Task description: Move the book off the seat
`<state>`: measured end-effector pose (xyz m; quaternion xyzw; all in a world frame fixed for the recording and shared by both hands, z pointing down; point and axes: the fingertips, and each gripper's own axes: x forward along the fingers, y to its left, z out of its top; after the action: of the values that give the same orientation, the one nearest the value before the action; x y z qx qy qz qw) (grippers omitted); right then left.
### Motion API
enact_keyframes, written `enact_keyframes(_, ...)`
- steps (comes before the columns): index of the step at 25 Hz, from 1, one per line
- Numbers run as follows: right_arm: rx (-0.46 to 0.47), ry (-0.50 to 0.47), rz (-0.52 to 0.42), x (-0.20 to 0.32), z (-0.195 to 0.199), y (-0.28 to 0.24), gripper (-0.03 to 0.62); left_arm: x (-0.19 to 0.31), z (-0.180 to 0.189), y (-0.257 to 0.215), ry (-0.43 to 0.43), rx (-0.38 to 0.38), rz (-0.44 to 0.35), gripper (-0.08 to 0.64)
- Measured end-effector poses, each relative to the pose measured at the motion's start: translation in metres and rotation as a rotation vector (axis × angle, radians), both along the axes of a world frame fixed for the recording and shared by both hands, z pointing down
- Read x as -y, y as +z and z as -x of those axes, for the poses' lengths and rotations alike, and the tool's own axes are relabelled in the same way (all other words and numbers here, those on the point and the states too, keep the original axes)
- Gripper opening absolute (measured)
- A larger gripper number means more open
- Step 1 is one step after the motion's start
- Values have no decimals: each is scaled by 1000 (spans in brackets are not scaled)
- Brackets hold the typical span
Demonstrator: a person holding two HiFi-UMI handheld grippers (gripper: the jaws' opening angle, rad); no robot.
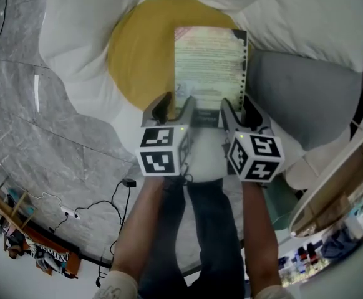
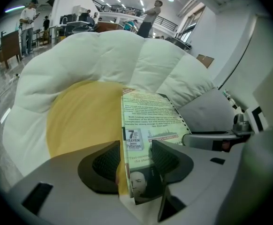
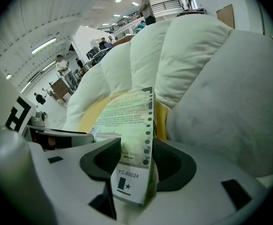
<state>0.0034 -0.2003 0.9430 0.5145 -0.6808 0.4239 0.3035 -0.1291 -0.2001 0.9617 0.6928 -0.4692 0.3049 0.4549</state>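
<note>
Head view: book [image 1: 209, 67] lies on the yellow seat [image 1: 138, 61], upper centre of frame. Its near left corner sits between the spread fingers of the left gripper [image 1: 174, 108], its near right corner between those of the right gripper [image 1: 239, 109]. Both are open, not clamped. Forearms [image 1: 138, 229] reach up from the bottom edge, grippers side by side, tilted steeply down. Grey cushion [image 1: 306, 98] at right.
</note>
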Motion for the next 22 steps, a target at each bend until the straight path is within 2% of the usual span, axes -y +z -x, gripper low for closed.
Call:
enact_keyframes(3, -13, 10, -7, 1, -1, -1, 212, 0, -5, -1, -2, -9, 5, 171)
enact_keyframes(14, -34, 8, -36, 0, 1, -18, 210, -2, -2, -19, -16, 9, 8, 166)
enact_keyframes(18, -34, 3, -71, 4, 4, -38, 210, 0, 0, -39, -22, 17, -11, 166)
enact_keyframes(22, -22, 9, -118, 14, 7, -78, 210, 13, 4, -80, -16, 25, -60, 166)
